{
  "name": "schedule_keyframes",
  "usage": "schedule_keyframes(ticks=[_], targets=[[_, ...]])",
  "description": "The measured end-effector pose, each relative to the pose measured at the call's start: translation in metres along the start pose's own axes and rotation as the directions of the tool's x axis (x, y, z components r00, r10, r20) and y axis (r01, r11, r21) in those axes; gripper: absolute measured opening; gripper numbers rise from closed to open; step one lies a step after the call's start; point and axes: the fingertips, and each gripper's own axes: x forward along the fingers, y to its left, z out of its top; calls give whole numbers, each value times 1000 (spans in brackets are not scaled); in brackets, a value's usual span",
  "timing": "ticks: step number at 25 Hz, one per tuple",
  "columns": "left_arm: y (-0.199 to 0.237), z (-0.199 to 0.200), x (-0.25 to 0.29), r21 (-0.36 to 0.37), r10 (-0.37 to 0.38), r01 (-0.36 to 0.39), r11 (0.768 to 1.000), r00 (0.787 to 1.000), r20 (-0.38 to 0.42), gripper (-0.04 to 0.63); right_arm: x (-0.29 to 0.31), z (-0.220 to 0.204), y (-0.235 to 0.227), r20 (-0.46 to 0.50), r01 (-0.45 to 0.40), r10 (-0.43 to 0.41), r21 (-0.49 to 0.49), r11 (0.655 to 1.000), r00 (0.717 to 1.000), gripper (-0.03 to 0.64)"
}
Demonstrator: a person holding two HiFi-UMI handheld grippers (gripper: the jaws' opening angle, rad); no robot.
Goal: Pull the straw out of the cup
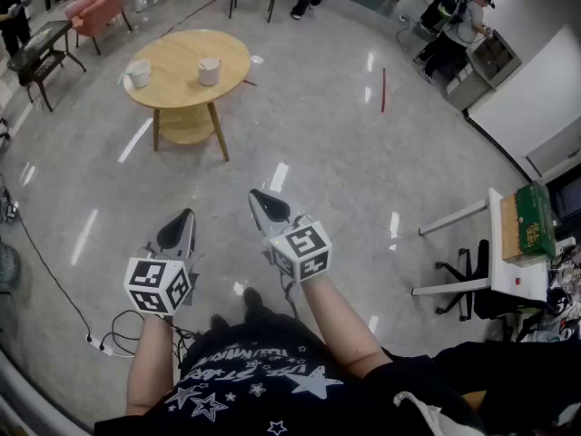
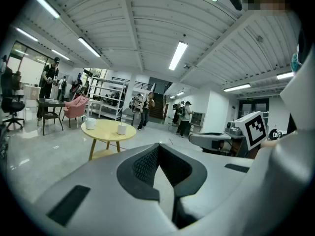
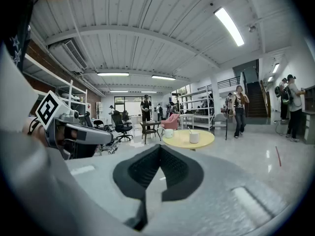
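1. We hold the left gripper (image 1: 187, 216) with its jaws pressed together on nothing; it is well short of the round table (image 1: 182, 54).
2. The right gripper (image 1: 258, 195) is likewise closed and empty, just beside the left one and also well apart from the table.
3. Both grippers point toward the table, tilted slightly down.
4. The white cup (image 1: 210, 71) stands upright on the tabletop, right of its middle and set in from the rim.
5. The straw (image 3: 189, 130) sticks up out of that cup, leaning slightly.
6. A white mug (image 1: 139, 74) sits close to the table's left rim, apart from the cup.
7. A wide stretch of glossy floor (image 1: 300, 143) lies between us and the table's near edge.
8. Beyond the table's far left side stand a pink armchair (image 1: 100, 3) and a dark bench (image 1: 36, 51).
9. Far right of the table, a white desk (image 1: 495, 243) and an office chair (image 1: 472, 284) line the room's edge.
10. A cable (image 1: 54, 280) trails over the floor left of us, well clear of the table.
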Motion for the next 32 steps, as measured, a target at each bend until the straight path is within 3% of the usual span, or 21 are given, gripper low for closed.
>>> schedule_keyframes(ticks=[15, 21, 32], targets=[[17, -2, -43, -10, -8, 8, 1000, 1000, 15, 6, 0, -10, 45, -13, 8, -8, -20, 1000, 1000, -2], [33, -11, -68, -24, 0, 0, 1000, 1000, 12, 6, 3, -15, 61, -18, 26, -26, 20, 999, 1000, -2], [52, -20, -70, -32, 35, -35, 999, 999, -5, 6, 21, -27, 57, -35, 49, -49, 26, 998, 998, -2]])
